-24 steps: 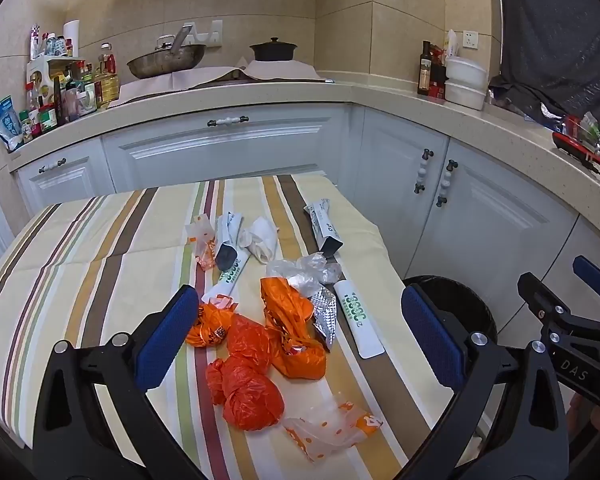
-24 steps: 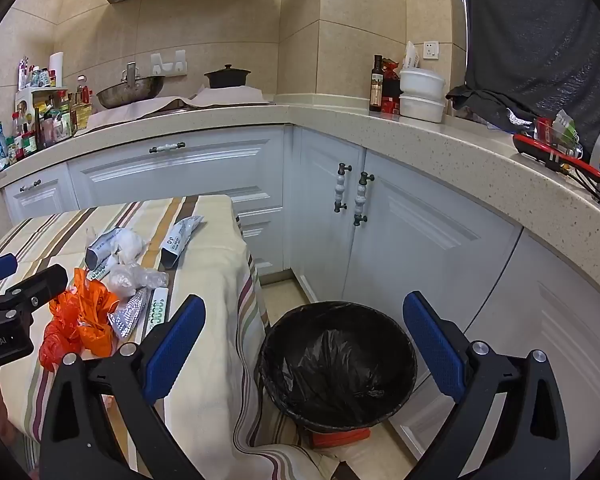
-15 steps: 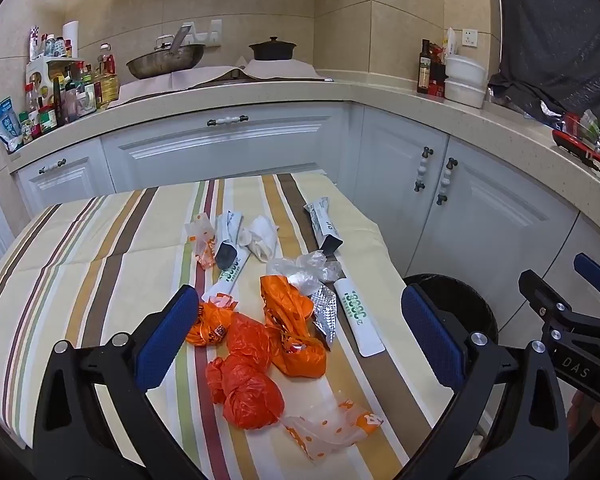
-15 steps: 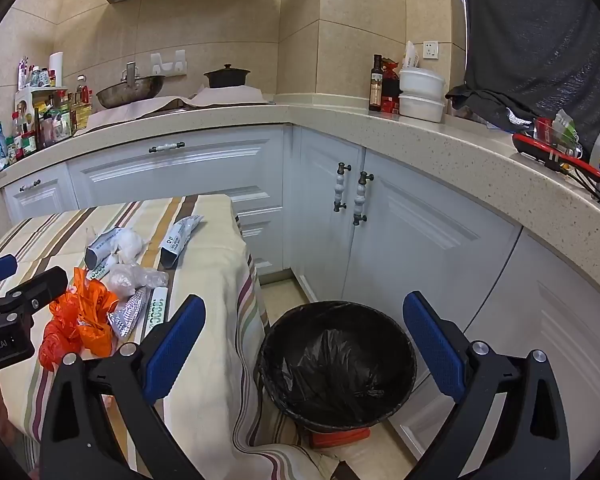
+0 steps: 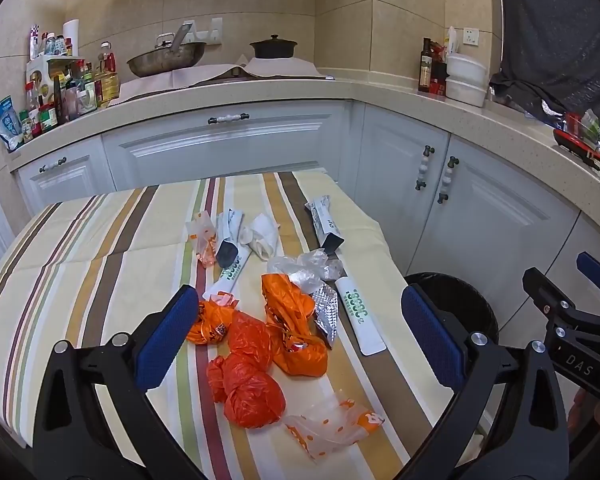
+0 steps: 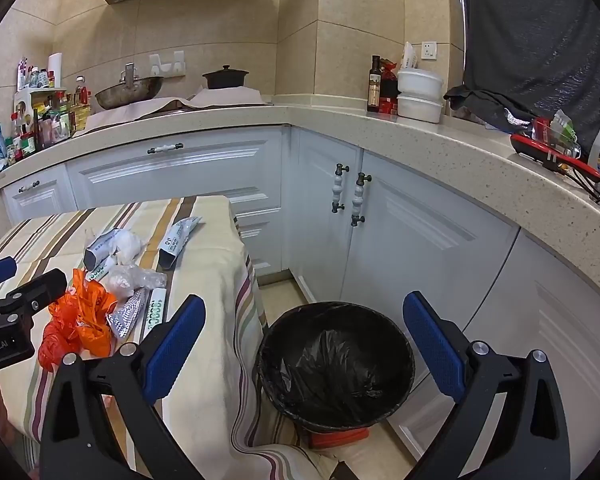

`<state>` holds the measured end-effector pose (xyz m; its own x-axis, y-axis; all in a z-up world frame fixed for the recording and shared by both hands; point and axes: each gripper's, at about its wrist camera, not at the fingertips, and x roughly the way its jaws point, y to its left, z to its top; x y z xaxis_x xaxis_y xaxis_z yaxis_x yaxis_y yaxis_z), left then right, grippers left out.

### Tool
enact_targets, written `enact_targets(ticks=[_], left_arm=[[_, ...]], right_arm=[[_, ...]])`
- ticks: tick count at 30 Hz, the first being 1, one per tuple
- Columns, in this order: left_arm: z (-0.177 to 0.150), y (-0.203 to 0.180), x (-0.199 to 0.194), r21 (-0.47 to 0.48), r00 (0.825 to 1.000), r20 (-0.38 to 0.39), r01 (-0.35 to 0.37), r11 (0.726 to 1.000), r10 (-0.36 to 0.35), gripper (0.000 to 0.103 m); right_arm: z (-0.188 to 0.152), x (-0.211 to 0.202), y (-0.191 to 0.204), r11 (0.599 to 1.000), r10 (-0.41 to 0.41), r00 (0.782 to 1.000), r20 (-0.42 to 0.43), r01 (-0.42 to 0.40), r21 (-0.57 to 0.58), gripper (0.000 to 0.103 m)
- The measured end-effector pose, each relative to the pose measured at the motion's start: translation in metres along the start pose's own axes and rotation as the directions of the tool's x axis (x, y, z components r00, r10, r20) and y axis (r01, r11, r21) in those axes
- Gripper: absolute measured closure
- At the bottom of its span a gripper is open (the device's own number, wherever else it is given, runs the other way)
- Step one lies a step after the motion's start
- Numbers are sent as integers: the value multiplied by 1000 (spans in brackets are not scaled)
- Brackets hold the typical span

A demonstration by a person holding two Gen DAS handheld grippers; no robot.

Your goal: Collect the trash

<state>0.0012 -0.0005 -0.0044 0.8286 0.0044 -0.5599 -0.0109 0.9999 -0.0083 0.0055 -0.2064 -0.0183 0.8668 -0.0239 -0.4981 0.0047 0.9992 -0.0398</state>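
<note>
Nothing is shifting since the earlier frames: both views are sitting the same, no trash is being lifted yet. L gripper is hanging over the striped table w/ jaws spread wide, nothing between them. R gripper is likewise gaping wide & empty, aiming down at the black-lined bin standing on the floor just beside the table's corner.

Trash is lying in a loose pile mid-table. Knotted orange bags are nearest the L gripper; probably light, soft, crinkly, so pinching the bunched knot looks safer than the slick belly. Clear spotted wrapper is lying near the front edge; flimsy, prob. sliding unless pinched at a fold. Silver foil piece & white paper sleeve are lying flat, touching each other, so an edge grab is needed. Crumpled white tissue is sitting farther back.

Items are overlapping, so one grab may be dragging neighbours. Cloth overhang is draping close to the bin rim.
</note>
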Motion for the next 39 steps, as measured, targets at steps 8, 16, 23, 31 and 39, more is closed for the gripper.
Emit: enact_targets(ticks=[8,16,23,31,39], left_arm=[[-4,3,0,3,1000,-4,2,1000,-2,4],[-6,5,5,2,1000,-10,-3,1000,3,4],[-7,5,6,6,1000,-13,-3,1000,3,4],[-8,5,8,7,1000,-20,-3,1000,3,4],[-10,5,8,7,1000,-27,-3,1000,3,4]], right_arm=[[0,0,0,1000,-1,1000,0,1,0,7],[1,0,-2,1000,-1,1000,2,1,0,7],[0,0,-1,1000,0,1000,1,0,-1,7],[0,1,0,1000,-1,1000,0,1,1,7],[-1,3,3,1000,0,1000,-1,0,0,7]])
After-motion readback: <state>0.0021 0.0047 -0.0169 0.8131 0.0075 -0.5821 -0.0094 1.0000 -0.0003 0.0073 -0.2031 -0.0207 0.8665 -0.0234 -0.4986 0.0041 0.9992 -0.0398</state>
